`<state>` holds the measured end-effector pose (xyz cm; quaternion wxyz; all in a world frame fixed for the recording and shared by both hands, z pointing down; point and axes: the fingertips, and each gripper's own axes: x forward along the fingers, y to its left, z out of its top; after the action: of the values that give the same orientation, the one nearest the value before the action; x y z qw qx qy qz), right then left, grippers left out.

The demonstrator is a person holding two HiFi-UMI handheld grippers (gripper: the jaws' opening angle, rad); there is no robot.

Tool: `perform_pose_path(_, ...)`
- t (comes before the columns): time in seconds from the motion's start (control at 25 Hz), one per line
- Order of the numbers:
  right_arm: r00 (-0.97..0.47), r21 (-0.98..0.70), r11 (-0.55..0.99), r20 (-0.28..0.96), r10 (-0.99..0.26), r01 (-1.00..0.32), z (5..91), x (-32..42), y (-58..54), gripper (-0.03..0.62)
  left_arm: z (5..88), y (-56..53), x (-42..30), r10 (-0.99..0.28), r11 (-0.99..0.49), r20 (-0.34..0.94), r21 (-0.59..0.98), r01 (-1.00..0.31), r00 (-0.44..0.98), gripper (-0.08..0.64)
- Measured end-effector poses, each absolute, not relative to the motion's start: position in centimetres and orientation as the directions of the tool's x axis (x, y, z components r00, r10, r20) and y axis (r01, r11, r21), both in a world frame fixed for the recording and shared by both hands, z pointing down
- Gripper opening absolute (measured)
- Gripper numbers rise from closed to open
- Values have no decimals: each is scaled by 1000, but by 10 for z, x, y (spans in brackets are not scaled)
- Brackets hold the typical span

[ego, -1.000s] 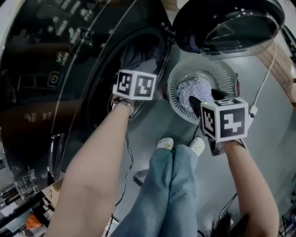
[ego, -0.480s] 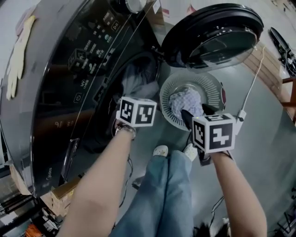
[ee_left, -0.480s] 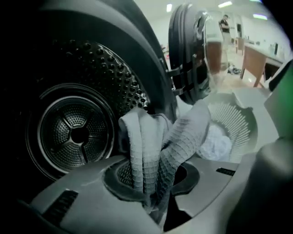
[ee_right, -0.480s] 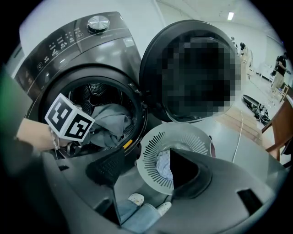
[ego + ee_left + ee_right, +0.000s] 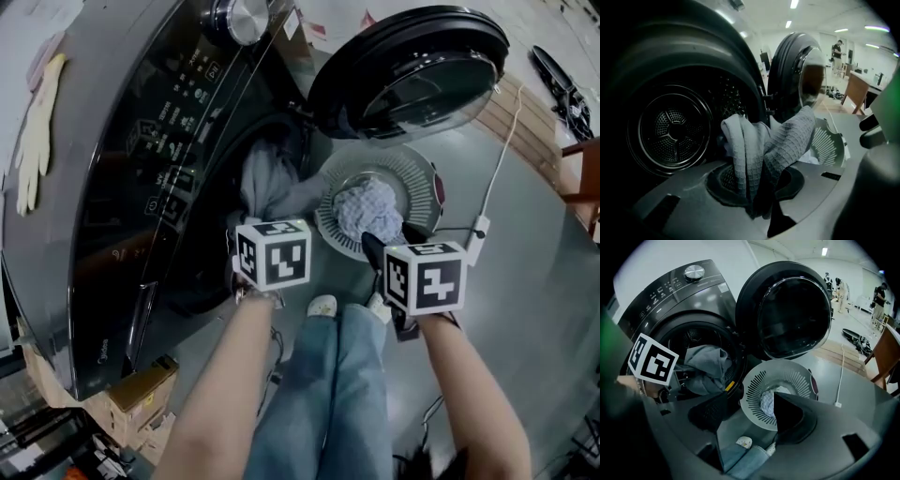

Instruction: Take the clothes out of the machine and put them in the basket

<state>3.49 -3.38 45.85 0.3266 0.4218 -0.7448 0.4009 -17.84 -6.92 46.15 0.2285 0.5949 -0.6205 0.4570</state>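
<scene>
A grey waffle-weave cloth (image 5: 754, 150) hangs out of the dark machine's drum mouth (image 5: 211, 216), and my left gripper (image 5: 759, 208) is shut on its lower end. In the head view the same grey cloth (image 5: 267, 178) rises above the left marker cube (image 5: 272, 253). The round white slotted basket (image 5: 325, 217) stands on the floor under the open door (image 5: 408, 66), with a white-and-blue patterned cloth (image 5: 367, 208) inside. My right gripper (image 5: 750, 401) hovers near the basket's rim (image 5: 754, 385), open, with nothing between its jaws.
The person's jeans (image 5: 342, 384) and white shoes (image 5: 322, 305) are just in front of the basket. A white cable (image 5: 492, 178) runs across the grey floor at right. Cardboard boxes (image 5: 141, 394) sit by the machine's lower left. A pale glove (image 5: 33, 141) lies on top of the machine.
My left gripper has drawn back and up from the drum mouth, pulling the grey cloth further out. The right gripper has risen a little by the basket.
</scene>
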Motion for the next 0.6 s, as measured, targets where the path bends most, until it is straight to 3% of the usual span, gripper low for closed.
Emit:
perform_pose_path(0.32,-415,-324,286,832,-367,-902,449,54,-15,296,427,-55,-140,-542,-168,833,-241,-956,-114,89)
perform_pose_path(0.6,-425,-336,273,811,-402,-901,390,65,-7,296,371,-48,-118,-550,-171,833,-186,-967,-63,89)
